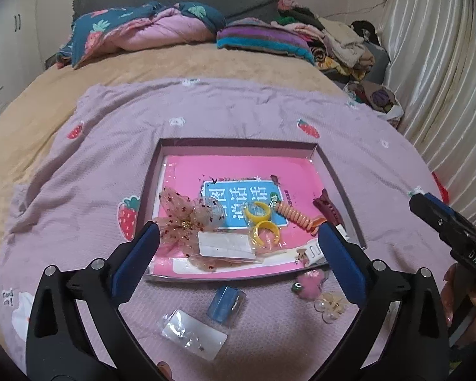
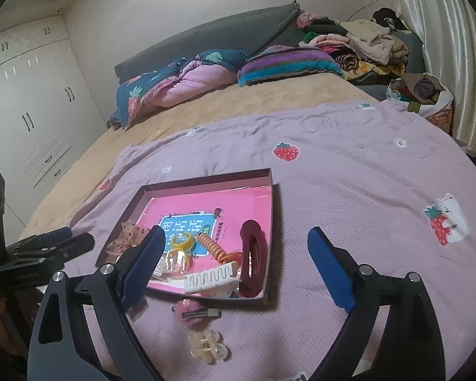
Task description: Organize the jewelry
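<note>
The lilac blanket (image 1: pixel 231 120) is matt cloth with a fine waffle weave. The shallow tray (image 1: pixel 161 171) looks like cardboard, its pink lining (image 1: pixel 238 168) glossy and reflective. The two yellow rings (image 1: pixel 257 212) are smooth, shiny plastic, as is the orange coil tie (image 1: pixel 296 217). The bow (image 1: pixel 181 219) is sheer, glittery mesh. The dark red claw clip (image 2: pixel 253 250) looks matt plastic. Each tool has matt black plastic arms and blue pads (image 1: pixel 133 263).
</note>
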